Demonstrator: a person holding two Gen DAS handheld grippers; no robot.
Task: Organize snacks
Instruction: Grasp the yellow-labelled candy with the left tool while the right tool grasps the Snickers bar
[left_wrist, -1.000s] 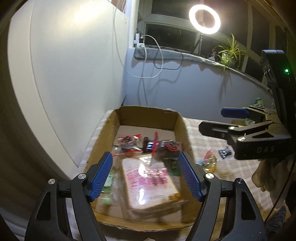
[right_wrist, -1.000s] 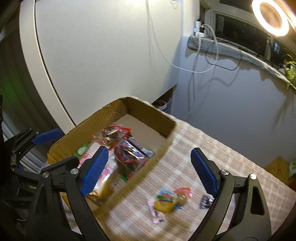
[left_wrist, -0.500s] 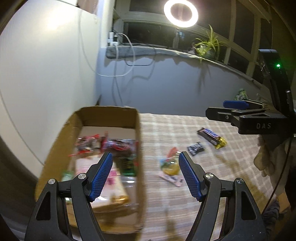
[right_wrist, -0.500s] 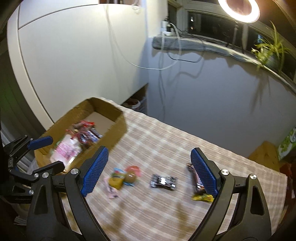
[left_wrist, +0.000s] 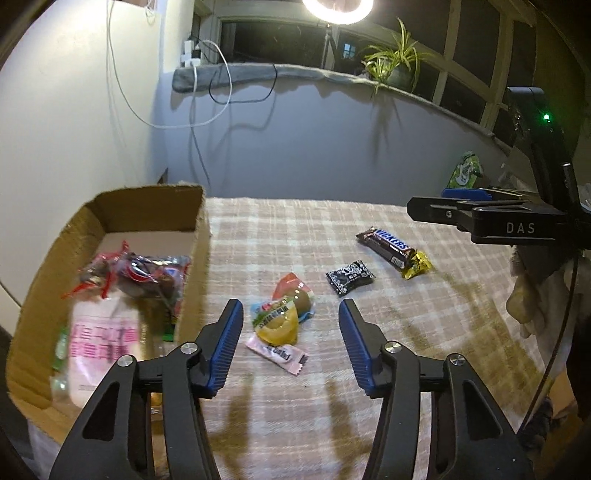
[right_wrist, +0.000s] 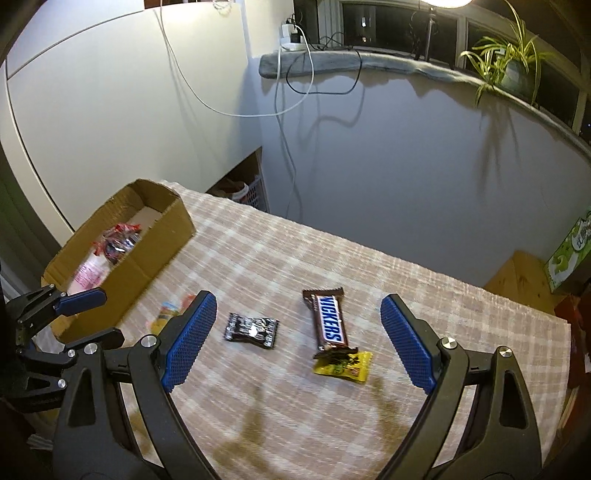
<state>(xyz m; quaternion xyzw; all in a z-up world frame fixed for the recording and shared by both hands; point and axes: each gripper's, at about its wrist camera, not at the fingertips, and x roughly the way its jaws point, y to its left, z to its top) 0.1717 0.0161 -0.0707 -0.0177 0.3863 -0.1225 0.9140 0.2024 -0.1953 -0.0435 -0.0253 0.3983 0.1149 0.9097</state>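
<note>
On the checked cloth lay one brown Snickers bar (right_wrist: 329, 320), one small yellow packet (right_wrist: 344, 365), one black-and-white wrapped candy (right_wrist: 252, 330), one pink sachet (left_wrist: 279, 353) and one yellow-and-green jelly pack (left_wrist: 277, 318), beside one open cardboard box (left_wrist: 66, 236).

Snickers bar (right_wrist: 328, 321) right of cardboard box (right_wrist: 147, 266)

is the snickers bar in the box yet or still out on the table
Still out. The Snickers bar lies flat on the checked tablecloth, well clear of the cardboard box, between the open right gripper's fingers.
</note>
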